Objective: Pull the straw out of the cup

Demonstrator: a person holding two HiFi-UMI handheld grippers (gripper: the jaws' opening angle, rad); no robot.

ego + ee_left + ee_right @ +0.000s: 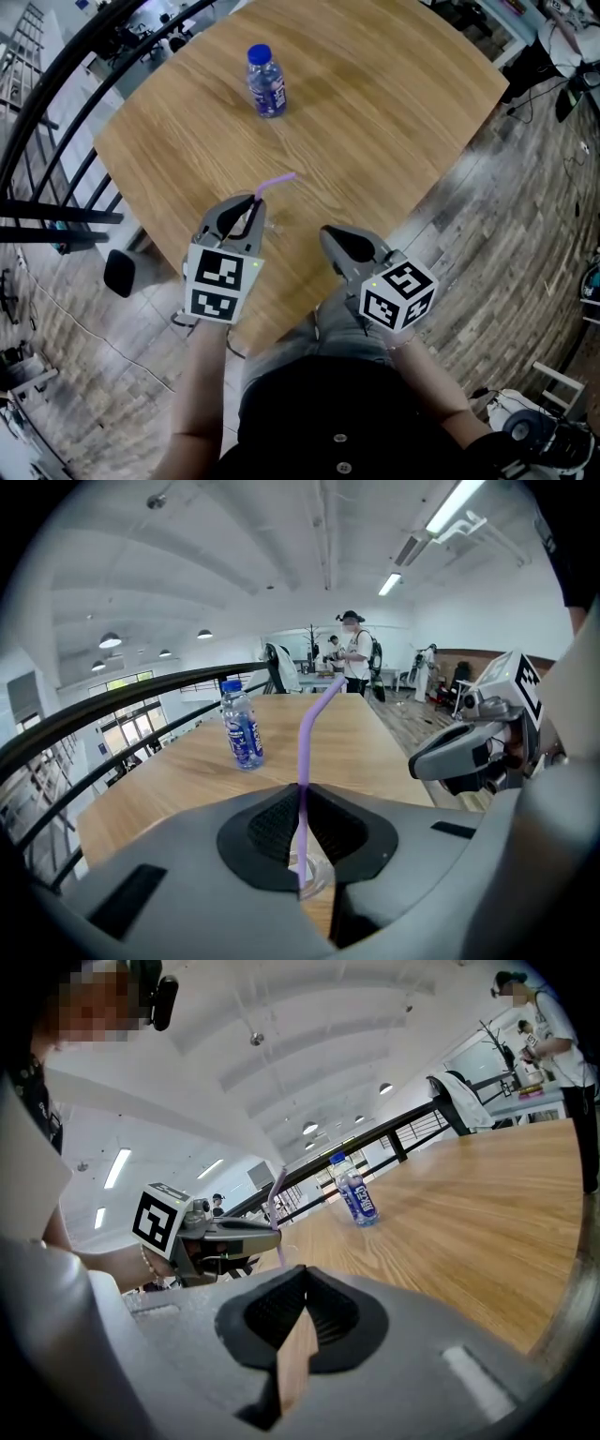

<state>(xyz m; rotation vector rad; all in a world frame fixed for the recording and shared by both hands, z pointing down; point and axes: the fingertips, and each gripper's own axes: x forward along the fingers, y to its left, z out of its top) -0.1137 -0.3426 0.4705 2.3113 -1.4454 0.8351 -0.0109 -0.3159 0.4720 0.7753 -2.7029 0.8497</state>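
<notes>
While it stands in the cup (317,872) at the near edge of the desk (375,112), the purple straw (274,183) is pinched between the jaws of the left gripper (256,204). The right gripper (330,236) has closed, empty jaws.

Only a bottle (265,82) stands far across the table (394,112), bare wood all round it. Right gripper (327,233) sits close beside the left gripper (255,206).

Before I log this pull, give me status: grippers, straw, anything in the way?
Left gripper shut on straw, straw in cup. Right gripper shut, empty. Bottle far off, nothing blocking.
</notes>
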